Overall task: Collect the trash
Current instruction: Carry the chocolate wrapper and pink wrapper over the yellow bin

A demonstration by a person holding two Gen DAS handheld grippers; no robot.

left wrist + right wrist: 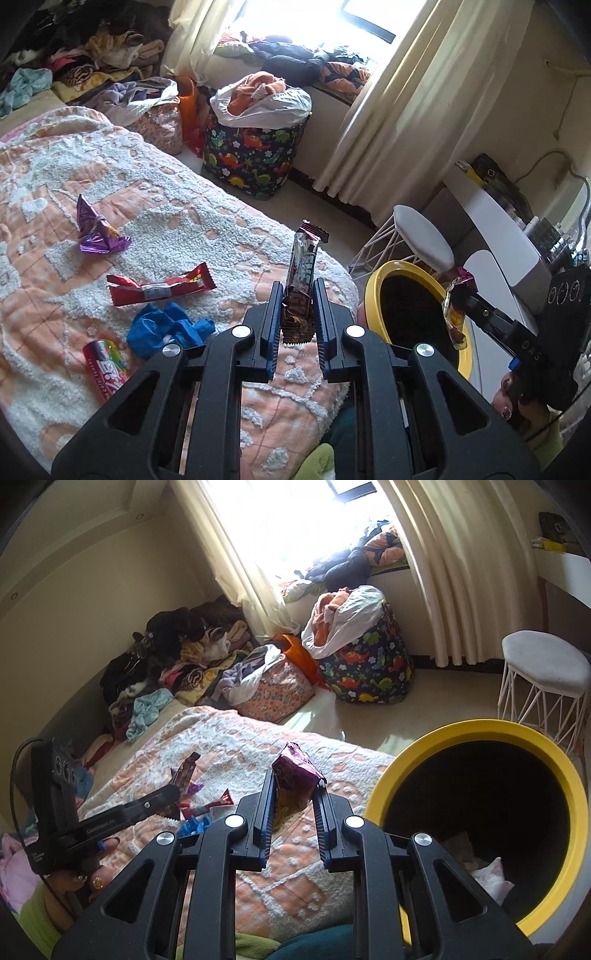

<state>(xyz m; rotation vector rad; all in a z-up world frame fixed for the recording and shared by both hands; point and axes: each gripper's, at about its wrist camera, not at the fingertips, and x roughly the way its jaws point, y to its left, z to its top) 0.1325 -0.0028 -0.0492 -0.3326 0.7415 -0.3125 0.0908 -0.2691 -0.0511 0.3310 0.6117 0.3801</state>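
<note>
My left gripper is shut on a brown snack-bar wrapper and holds it upright above the bed's corner. My right gripper is shut on a purple wrapper, just left of the yellow-rimmed black bin. In the left wrist view the right gripper hangs its wrapper over the bin. On the bed lie a purple wrapper, a red wrapper, a crumpled blue bag and a candy tube.
The orange-and-white bedspread covers the bed. A dinosaur-print laundry bag and clothes piles stand by the window. A white stool is behind the bin. White paper lies inside the bin. A white desk stands at the right.
</note>
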